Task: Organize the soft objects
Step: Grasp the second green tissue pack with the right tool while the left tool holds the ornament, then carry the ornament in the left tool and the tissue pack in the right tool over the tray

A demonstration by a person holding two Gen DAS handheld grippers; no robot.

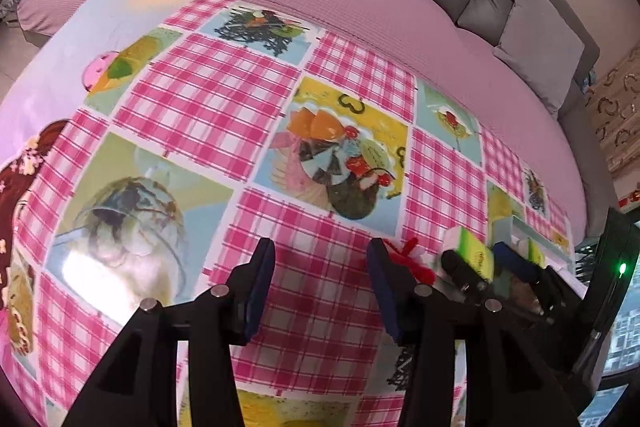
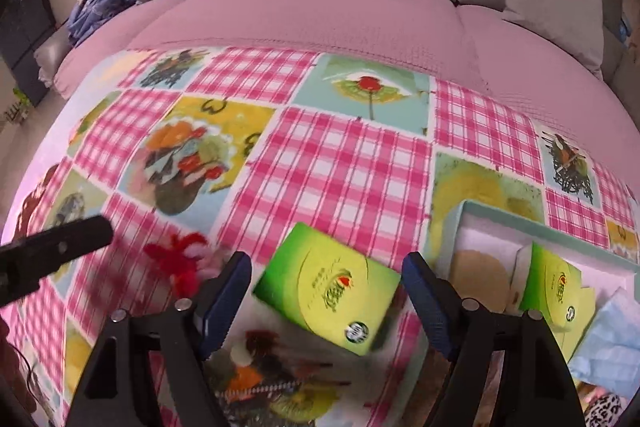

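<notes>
Right gripper (image 2: 326, 295) is spread wide with a green and yellow cardboard tissue box (image 2: 328, 297) sitting between its blue-padded fingers (image 2: 224, 303). Neither pad presses on the box: a gap shows on each side. Box is tilted, one corner toward the camera, and slightly blurred, so I cannot tell whether it rests fully on the cloth.

Left gripper (image 1: 322, 287) is partly spread and empty; only the pink checked tablecloth with dessert prints (image 1: 224, 95) shows between its pads. Just beside its right-hand finger lies a red fuzzy pipe-cleaner ornament with a white middle (image 1: 408, 261), touching or nearly touching the pad's outer side; cannot resolve which.

Placement notes:
- A pale turquoise shallow open box (image 2: 500, 211) stands on the cloth to the right of my right gripper. It already holds a second green tissue box (image 2: 554, 291), a round beige pad (image 2: 480, 277) and a pale blue soft pack (image 2: 612, 343). I judge this to be the collecting tray, which is why the loose box is being approached from its near side.
- The loose tissue box lies near the tray's left wall, not in it.
- The ornament is well left of the tray, between the two grippers.

Both grippers point steeply down at the table, which suits a top-down pinch. Behind the table: a pink-covered sofa (image 2: 320, 11).
</notes>
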